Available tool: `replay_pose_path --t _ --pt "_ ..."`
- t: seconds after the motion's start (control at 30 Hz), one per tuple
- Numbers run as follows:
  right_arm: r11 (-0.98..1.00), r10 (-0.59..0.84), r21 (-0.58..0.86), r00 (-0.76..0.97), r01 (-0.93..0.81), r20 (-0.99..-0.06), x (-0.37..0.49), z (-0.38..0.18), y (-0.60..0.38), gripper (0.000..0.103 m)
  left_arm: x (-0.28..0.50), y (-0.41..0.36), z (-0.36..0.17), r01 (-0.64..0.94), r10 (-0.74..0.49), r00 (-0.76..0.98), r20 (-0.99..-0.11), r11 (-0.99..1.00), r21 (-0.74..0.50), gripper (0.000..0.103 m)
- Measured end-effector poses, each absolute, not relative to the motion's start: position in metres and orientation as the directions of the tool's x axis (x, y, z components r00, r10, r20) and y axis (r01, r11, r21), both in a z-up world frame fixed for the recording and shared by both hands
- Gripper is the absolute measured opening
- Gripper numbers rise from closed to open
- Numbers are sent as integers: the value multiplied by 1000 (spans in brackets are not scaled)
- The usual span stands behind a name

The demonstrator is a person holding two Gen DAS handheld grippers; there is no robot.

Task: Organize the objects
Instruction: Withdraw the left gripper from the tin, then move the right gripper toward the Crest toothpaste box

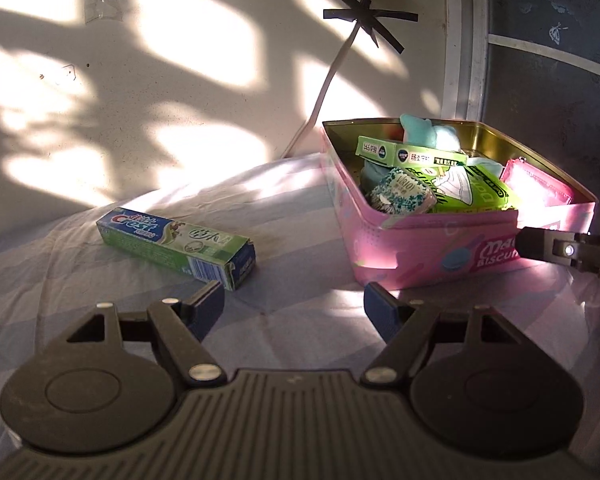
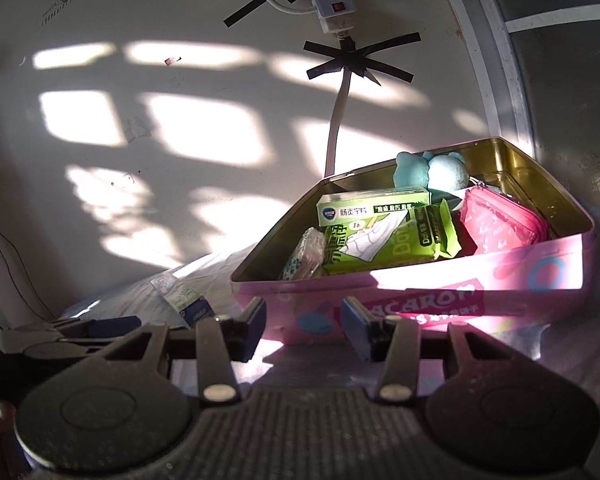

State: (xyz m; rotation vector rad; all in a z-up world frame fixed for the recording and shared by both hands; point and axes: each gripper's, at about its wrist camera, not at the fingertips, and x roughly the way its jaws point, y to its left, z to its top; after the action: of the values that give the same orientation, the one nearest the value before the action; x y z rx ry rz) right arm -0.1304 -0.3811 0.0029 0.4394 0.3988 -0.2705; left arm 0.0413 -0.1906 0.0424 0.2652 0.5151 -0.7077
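A green and blue Crest toothpaste box [image 1: 176, 248] lies on the bedsheet, just ahead and left of my open, empty left gripper [image 1: 294, 306]. A pink biscuit tin [image 1: 432, 248] stands to the right, holding green boxes [image 1: 412, 155], a tissue pack [image 1: 402, 196], a teal plush [image 1: 432, 132] and a pink pouch [image 1: 536, 188]. My right gripper [image 2: 304, 322] is open and empty, close to the tin's front wall [image 2: 440, 284]. The toothpaste box [image 2: 182, 300] shows at the left in the right wrist view. The right gripper's finger [image 1: 560, 250] shows at the right edge of the left wrist view.
A sunlit white wall [image 1: 160, 100] stands behind the bed. A power strip [image 2: 332, 4] and its cable [image 2: 336, 128] are taped to it with black tape. A dark window [image 1: 552, 80] with a white frame is at the right. The wrinkled bedsheet [image 1: 300, 200] covers the surface.
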Motion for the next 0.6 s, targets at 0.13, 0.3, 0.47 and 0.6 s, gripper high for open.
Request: replay_pose_path --t 0.13,0.3,0.47,0.6 --pt "876 -146 356 882 326 -448 -123 -1 -372 43 45 -180 35 660 -529 659 -535 748 72 78" --pt "885 -137 340 877 317 -460 -116 -1 -364 43 52 -169 30 643 -517 666 -538 763 64 78" --pt "893 -127 328 871 309 -475 -110 -3 -358 43 57 -163 25 635 -509 667 -544 770 58 78" --pt "892 -135 321 867 317 -479 -109 -3 -357 43 57 -163 24 642 -516 659 -547 765 52 78"
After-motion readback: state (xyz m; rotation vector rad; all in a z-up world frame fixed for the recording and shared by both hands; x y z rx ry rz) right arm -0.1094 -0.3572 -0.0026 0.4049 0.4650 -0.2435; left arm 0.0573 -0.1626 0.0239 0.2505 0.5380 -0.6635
